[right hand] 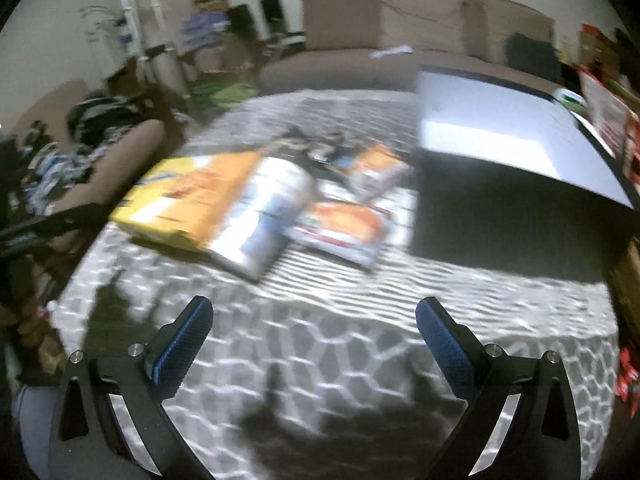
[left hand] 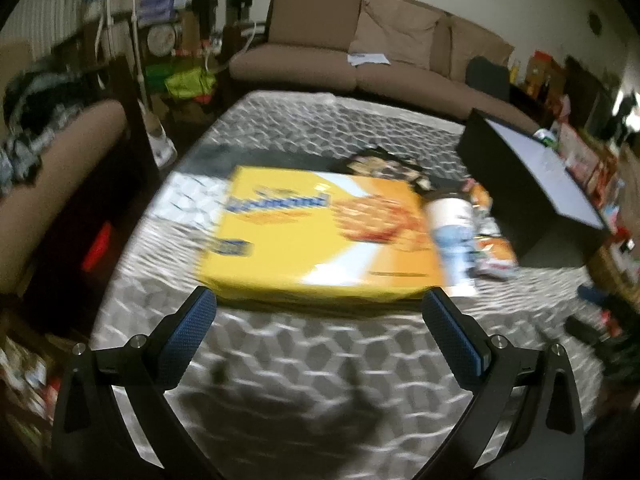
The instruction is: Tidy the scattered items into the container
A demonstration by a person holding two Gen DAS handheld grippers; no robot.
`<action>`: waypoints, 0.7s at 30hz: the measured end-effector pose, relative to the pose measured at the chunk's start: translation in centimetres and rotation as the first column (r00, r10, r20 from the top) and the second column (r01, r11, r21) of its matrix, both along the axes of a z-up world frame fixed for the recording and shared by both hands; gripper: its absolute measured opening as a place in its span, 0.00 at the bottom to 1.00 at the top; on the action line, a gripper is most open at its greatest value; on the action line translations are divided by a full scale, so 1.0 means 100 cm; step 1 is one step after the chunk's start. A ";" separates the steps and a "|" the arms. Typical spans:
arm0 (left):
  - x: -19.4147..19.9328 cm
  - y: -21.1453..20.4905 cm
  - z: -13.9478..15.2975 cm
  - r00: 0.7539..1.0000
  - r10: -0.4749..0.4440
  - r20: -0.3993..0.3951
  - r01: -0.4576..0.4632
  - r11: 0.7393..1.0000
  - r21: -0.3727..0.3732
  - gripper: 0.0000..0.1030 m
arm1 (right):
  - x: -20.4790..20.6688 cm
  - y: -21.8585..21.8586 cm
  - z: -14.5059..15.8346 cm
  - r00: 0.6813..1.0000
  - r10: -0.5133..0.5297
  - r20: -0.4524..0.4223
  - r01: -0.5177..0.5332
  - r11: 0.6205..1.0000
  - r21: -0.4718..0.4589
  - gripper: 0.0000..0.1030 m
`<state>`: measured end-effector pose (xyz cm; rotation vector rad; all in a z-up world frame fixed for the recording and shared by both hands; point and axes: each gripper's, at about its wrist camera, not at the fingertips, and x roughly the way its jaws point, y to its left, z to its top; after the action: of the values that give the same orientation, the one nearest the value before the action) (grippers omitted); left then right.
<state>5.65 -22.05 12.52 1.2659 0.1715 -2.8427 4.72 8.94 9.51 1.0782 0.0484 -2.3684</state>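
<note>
Left wrist view: my left gripper [left hand: 320, 304] gapes wide and empty, the yellow box [left hand: 320, 236] lying flat just ahead, long side across my fingers. My right gripper [right hand: 314, 312], equally wide, sits farther off; black container [right hand: 500, 200] stands at the table's [right hand: 320, 340] right edge.

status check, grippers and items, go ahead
Left gripper open, right gripper open, both empty. Yellow box, white can, packets on table. Black bin clear.
</note>
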 end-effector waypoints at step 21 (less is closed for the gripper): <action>-0.041 -0.067 -0.072 0.996 -0.074 0.056 0.069 0.993 0.095 1.00 | -0.088 -0.054 -0.037 0.954 -0.055 0.295 0.117 0.973 -0.197 0.99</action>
<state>1.56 -28.70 5.33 1.3996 0.2658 -2.8840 -4.04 3.54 5.85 1.3276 -0.3565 -2.2044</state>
